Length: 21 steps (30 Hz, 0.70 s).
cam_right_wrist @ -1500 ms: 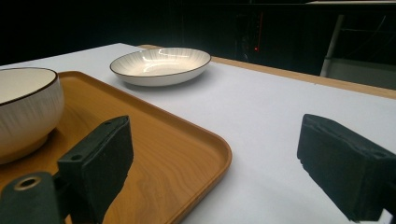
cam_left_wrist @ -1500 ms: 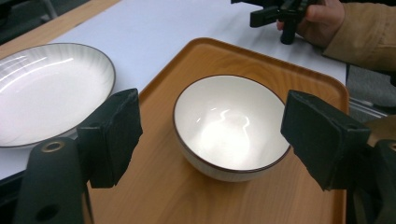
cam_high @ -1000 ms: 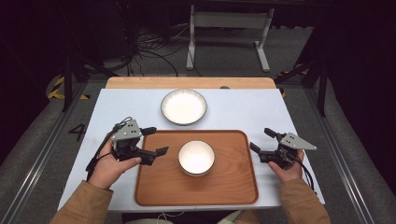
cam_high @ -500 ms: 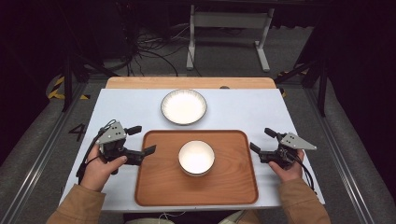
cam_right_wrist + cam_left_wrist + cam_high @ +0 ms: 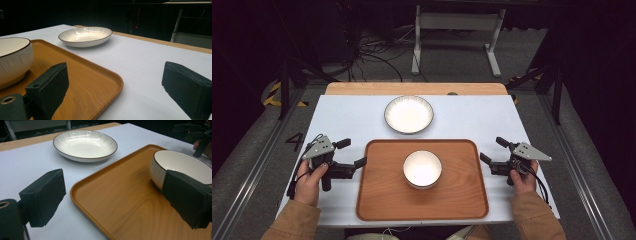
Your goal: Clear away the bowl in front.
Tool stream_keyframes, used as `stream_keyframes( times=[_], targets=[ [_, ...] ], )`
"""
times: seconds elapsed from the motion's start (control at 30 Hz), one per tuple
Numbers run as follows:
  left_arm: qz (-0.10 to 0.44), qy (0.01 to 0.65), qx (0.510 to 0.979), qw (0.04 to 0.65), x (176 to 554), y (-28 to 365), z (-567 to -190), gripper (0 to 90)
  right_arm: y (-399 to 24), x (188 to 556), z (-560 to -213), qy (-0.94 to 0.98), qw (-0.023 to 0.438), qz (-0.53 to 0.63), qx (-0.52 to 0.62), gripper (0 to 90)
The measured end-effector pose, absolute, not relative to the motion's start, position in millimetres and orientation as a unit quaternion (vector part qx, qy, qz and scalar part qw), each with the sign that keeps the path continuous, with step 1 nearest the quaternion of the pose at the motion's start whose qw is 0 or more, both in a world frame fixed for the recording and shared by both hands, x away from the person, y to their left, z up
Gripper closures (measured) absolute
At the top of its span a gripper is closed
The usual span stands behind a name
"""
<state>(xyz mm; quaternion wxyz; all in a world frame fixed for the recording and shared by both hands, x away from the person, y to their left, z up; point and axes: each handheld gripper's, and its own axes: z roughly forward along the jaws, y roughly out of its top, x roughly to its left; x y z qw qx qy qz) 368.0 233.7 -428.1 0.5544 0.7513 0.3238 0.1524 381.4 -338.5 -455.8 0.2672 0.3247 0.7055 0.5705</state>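
A brown wooden tray (image 5: pixel 377 200) lies at the table's near middle, and a white bowl (image 5: pixel 422 168) stands in it. Behind the tray rests a white plate (image 5: pixel 409 114) with a dark rim. My left gripper (image 5: pixel 352 153) sits low by the tray's left edge, open. Its jaws have just been opening and nothing is gripped between them. In the left gripper view (image 5: pixel 113 185) the tray's corner (image 5: pixel 82 192) and the bowl (image 5: pixel 180 163) lie ahead. My right gripper (image 5: pixel 492 150) stands open just off the tray's right edge, and the right gripper view (image 5: pixel 117 85) looks past the tray's corner (image 5: pixel 110 80).
The white tabletop (image 5: pixel 347 120) has free room on both sides of the plate. A wooden strip (image 5: pixel 362 88) runs along the far edge. Beyond it are a dark floor with cables (image 5: pixel 372 55) and a metal stand (image 5: pixel 452 22).
My left gripper has moved left and down, from over the tray's left part near the bowl to the tray's left edge, and its jaws stand wider. The right gripper has stayed put.
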Motion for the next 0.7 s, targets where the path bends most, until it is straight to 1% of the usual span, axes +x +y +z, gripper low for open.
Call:
stream_keyframes(
  times=[0.33, 0.7],
  targets=[
    [0.164, 0.342, 0.741, 0.554, 369.7, 241.5, -447.4, 5.7, -339.0, 380.3, -456.1, 0.703, 0.269, 0.574, 0.322, 7.6],
    [0.174, 0.345, 0.747, 0.541, 370.1, 239.4, -458.1, 5.8, -339.3, 380.0, -456.2, 0.702, 0.271, 0.575, 0.320, 7.6]
  ],
)
